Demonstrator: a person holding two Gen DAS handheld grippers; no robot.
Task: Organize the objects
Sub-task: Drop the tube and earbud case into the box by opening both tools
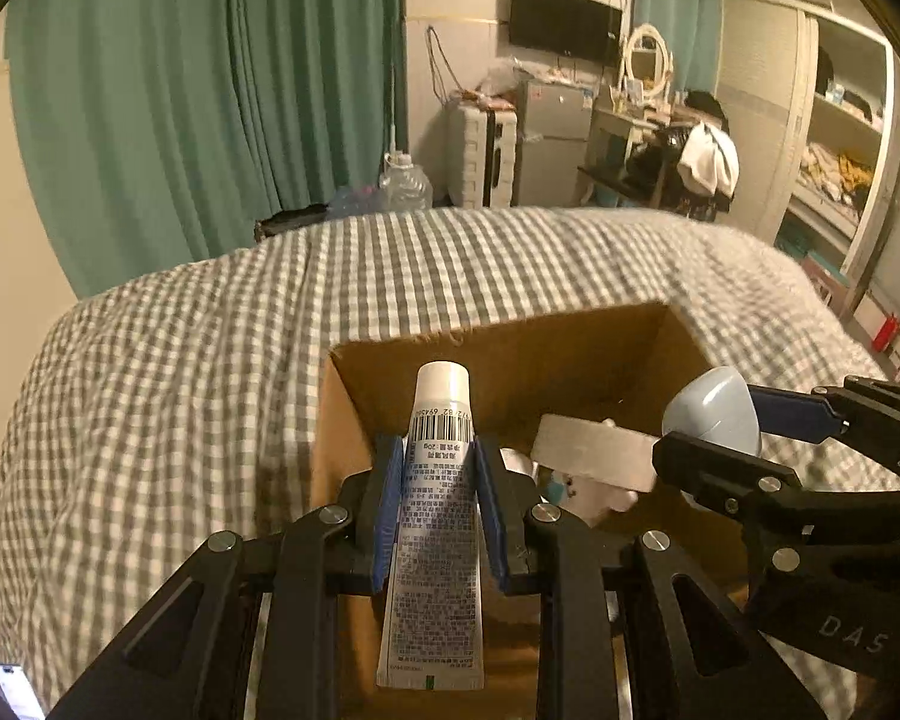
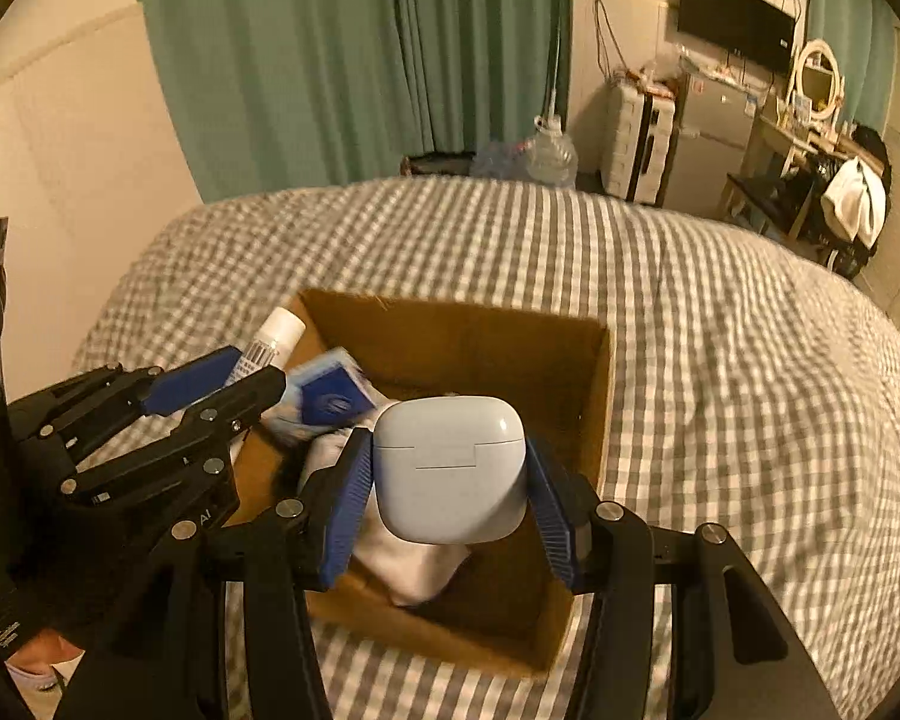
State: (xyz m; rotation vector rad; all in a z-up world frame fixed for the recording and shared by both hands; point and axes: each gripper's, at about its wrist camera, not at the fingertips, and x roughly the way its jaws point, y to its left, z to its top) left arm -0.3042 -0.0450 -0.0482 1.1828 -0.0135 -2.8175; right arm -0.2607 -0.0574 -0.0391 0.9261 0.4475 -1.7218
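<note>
Both grippers loaded, both over the cardboard box (image 2: 594,372) sitting on the checked bedspread (image 2: 720,330).

Left gripper (image 1: 438,504): jaws narrow, clamped on the sides of a white tube (image 1: 435,516). The tube's long axis runs along the fingers; its cap points away to the far side, over the box's near-left corner, and its crimped end points back toward the camera.

Right gripper (image 2: 450,480): jaws partly closed on a pale blue earbud case (image 2: 450,468), held by its sides above the middle of the box, lid seam facing the camera. It's stubby, with no real long axis.

Progress: the box already holds a blue-and-white packet (image 2: 330,396) at the far left and something white (image 2: 402,564) under the case. Can't identify either.

Judgement: late carry stage. Remaining: lower and release both items. No other loose objects show on the bedspread, so this may be the last pair.
</note>
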